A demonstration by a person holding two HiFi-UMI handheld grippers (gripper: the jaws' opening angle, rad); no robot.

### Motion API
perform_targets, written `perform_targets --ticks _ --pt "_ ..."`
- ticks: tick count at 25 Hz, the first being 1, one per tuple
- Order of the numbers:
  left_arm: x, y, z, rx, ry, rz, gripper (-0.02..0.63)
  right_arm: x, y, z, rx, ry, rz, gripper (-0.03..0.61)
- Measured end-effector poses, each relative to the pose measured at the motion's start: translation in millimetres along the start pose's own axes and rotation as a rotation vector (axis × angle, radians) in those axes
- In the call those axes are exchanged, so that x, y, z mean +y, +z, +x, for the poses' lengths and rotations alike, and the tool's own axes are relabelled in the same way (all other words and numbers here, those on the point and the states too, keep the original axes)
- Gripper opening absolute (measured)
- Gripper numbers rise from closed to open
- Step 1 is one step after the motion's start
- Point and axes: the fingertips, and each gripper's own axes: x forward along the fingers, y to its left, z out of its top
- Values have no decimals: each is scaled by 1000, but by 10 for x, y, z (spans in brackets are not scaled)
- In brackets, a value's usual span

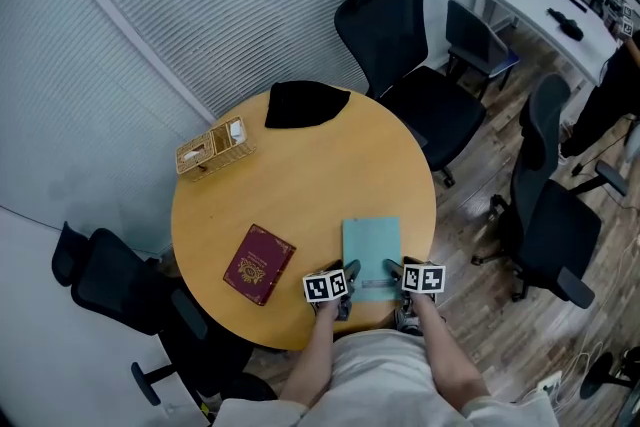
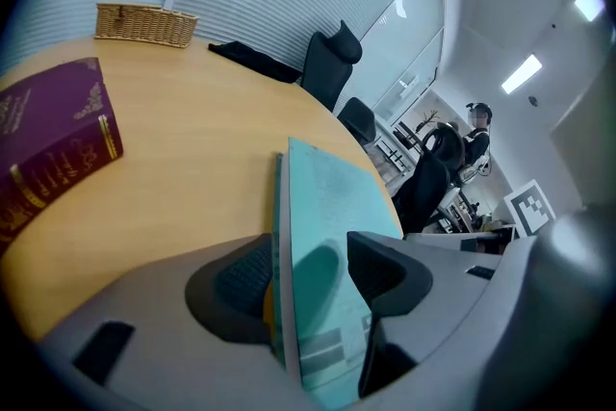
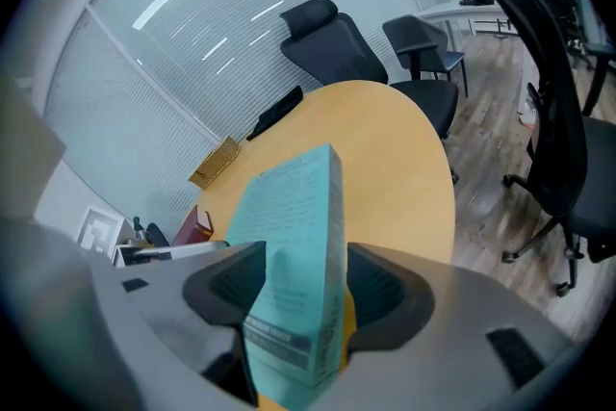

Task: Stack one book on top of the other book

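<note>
The round light-wood table [image 1: 300, 177] has a smooth, matt top. The thin teal book [image 1: 371, 250] has a matt paper cover, faintly mottled. The thick maroon book [image 1: 259, 263] has a leather-like cover with slightly shiny gold stamping. The small rectangular basket [image 1: 214, 148] is rough woven wicker. The black cloth [image 1: 305, 103] looks soft and dull. The left gripper [image 2: 308, 279] and right gripper [image 3: 294, 289] are matt grey plastic with ribbed black pads [image 2: 243, 279]. The plank floor [image 1: 470, 215] shows wood grain with a low sheen.

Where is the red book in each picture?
Head view: the red book lies below centre, left of middle.
Left gripper view: the book is at the far left edge.
Right gripper view: a small bit shows at the left.
Shared landmark: the wicker basket.
</note>
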Motion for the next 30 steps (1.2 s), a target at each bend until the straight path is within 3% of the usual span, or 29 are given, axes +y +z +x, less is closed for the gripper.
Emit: perform_targets --ticks 7,11,18,21,30 --pt "-1 -85 29 16 21 0 252 -83 -83 31 2 9 78 265" --pt "-55 -78 46 18 -23 -37 252 -5 -88 47 1 69 113 264" --pt "-80 -90 52 23 -24 -29 252 7 -130 58 18 66 80 261" --pt "-44 -96 47 36 19 -2 244 -34 -153 54 36 17 39 188" --pt "-50 -104 29 45 48 22 238 0 -168 24 50 -4 -26 182"
